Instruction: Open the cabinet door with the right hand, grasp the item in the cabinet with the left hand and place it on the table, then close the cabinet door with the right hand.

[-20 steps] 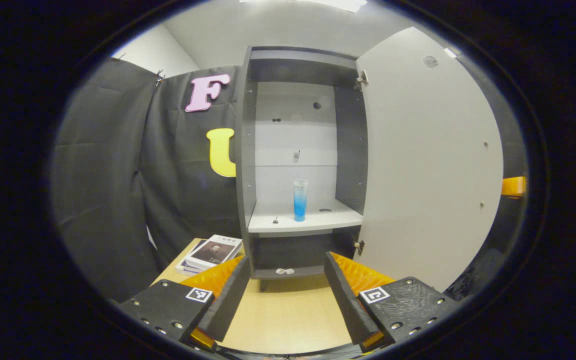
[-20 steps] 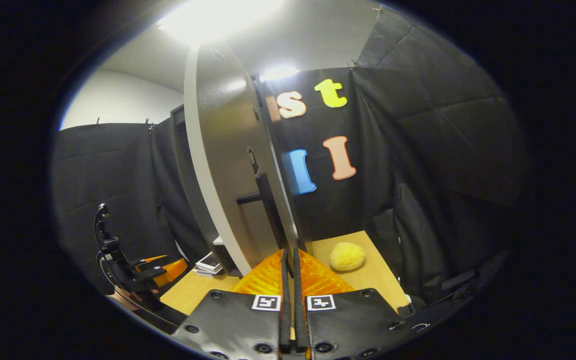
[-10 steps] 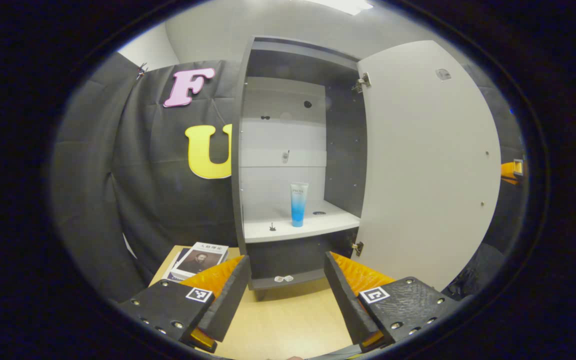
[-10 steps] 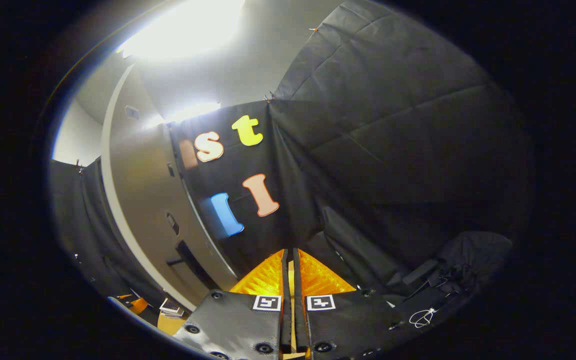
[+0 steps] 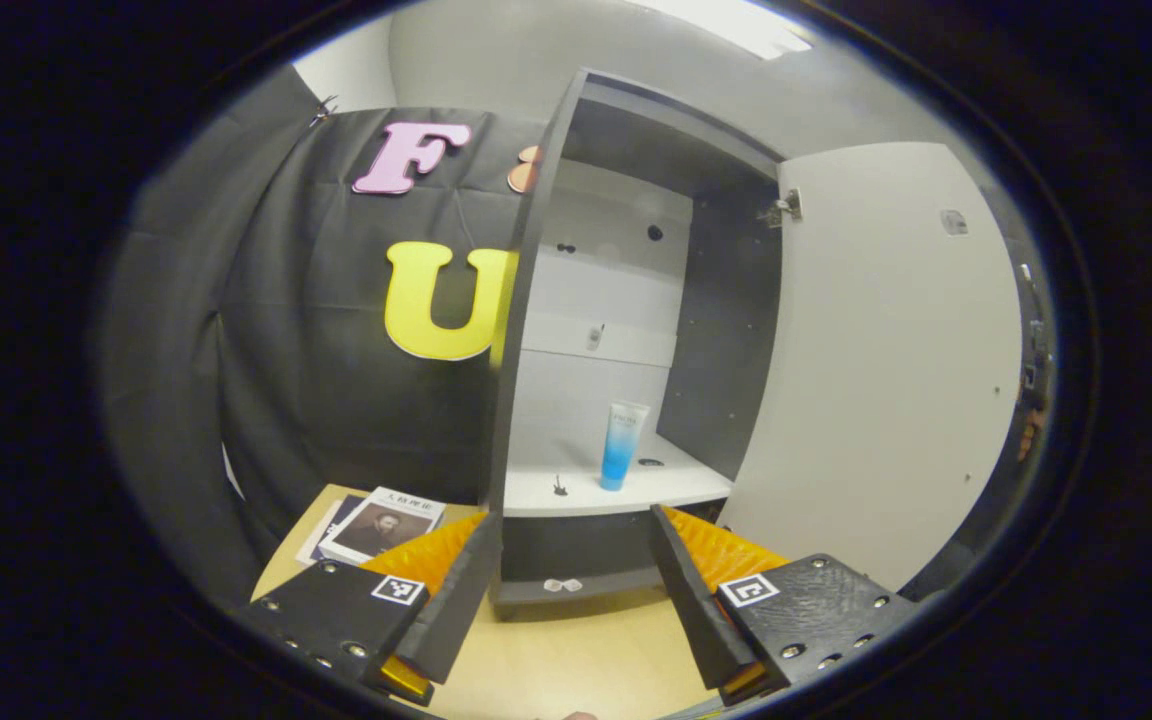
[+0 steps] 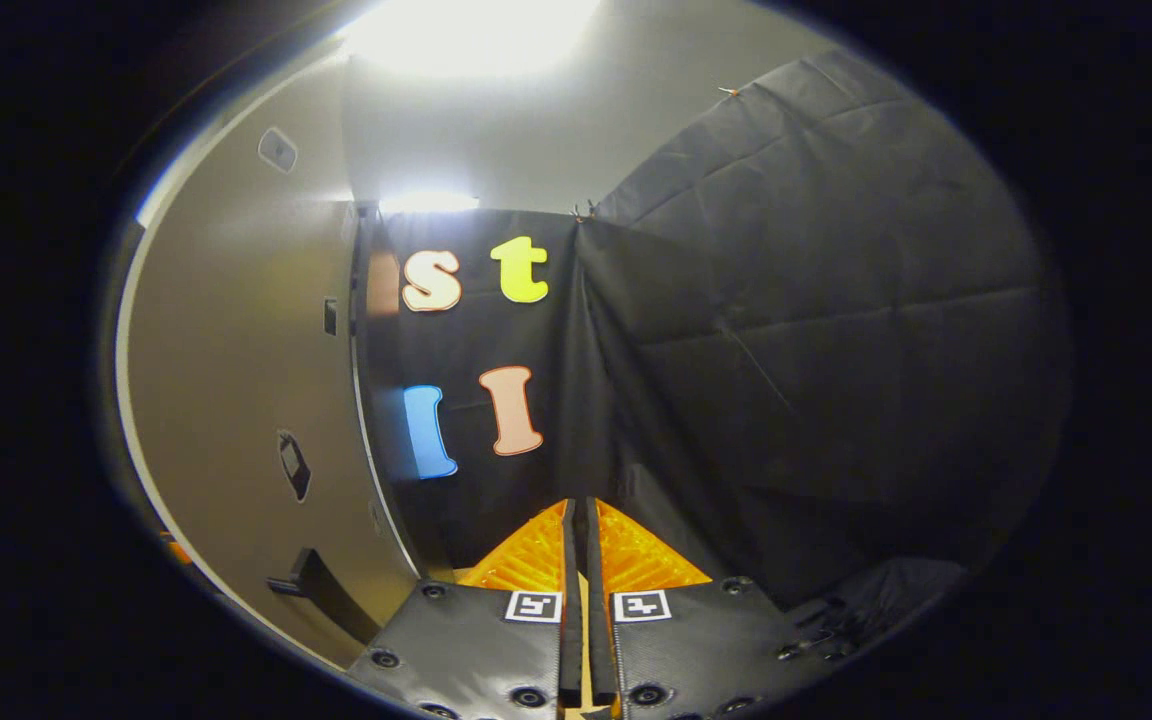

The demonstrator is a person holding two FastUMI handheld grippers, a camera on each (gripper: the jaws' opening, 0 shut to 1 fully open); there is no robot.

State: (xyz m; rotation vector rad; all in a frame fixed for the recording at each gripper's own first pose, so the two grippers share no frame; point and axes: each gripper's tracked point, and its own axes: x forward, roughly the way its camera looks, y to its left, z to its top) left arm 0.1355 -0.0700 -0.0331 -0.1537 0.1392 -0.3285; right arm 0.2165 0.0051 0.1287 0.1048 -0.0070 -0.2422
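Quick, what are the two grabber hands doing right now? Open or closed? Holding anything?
Left gripper: open, holding nothing, facing the blue tube on the cabinet shelf.
Right gripper: shut, holding nothing, beside the open cabinet door.

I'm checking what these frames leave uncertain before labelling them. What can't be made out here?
- Print on the blue tube: too small, left gripper view.
- Small dark item on the shelf: too small to identify.
- Book corner: hidden by the left gripper.
- Door handle, right gripper view: lower end cut off beside the right gripper.
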